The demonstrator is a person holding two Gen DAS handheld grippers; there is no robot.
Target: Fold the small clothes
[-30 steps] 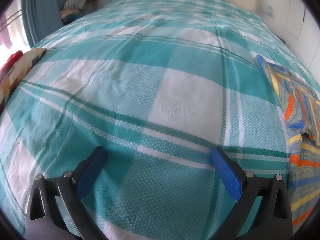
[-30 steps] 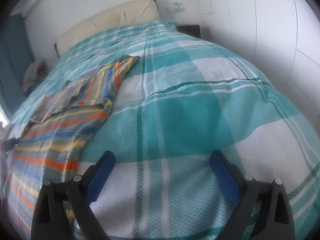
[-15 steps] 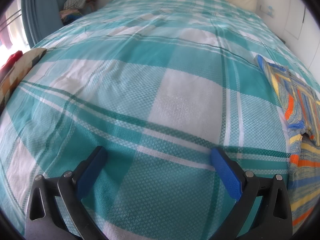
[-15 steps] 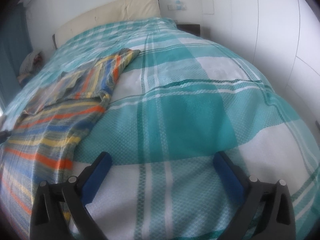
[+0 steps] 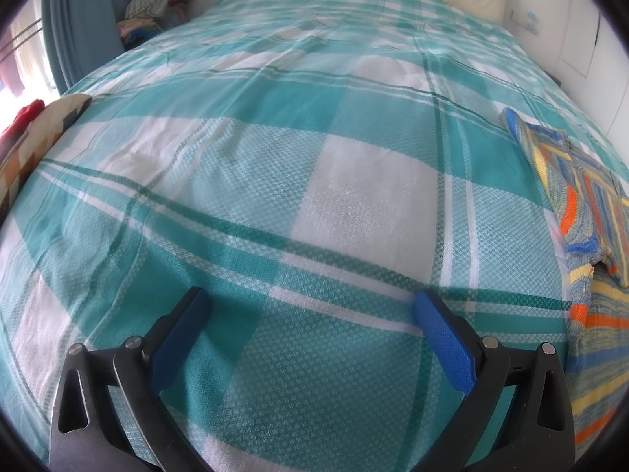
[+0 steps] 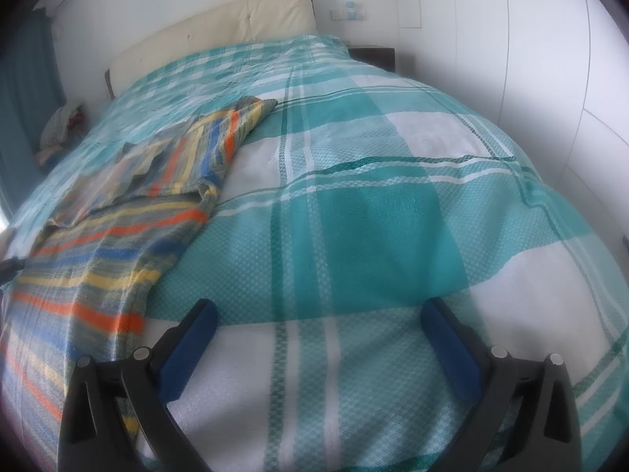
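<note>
A striped garment (image 6: 118, 212) in orange, blue, yellow and grey bands lies spread flat on a bed, one part of it folded over the rest. It sits ahead and to the left of the right hand-held gripper (image 6: 318, 314), with its near edge just beside that gripper's left finger. Seen from the other side, the same garment (image 5: 582, 212) lies to the right of the left hand-held gripper (image 5: 310, 306), near its right finger but apart from it.

Both hand-held grippers hover over the bedspread (image 5: 275, 181), a teal and white check, with their blue-padded fingers spread wide and nothing between them.

Beyond the right gripper, a cream headboard (image 6: 220, 35) stands at the far end of the bed against a white wall. Far ahead and left of the left gripper, a heap of clothes (image 5: 157, 4) lies beside a teal curtain (image 5: 78, 19).
</note>
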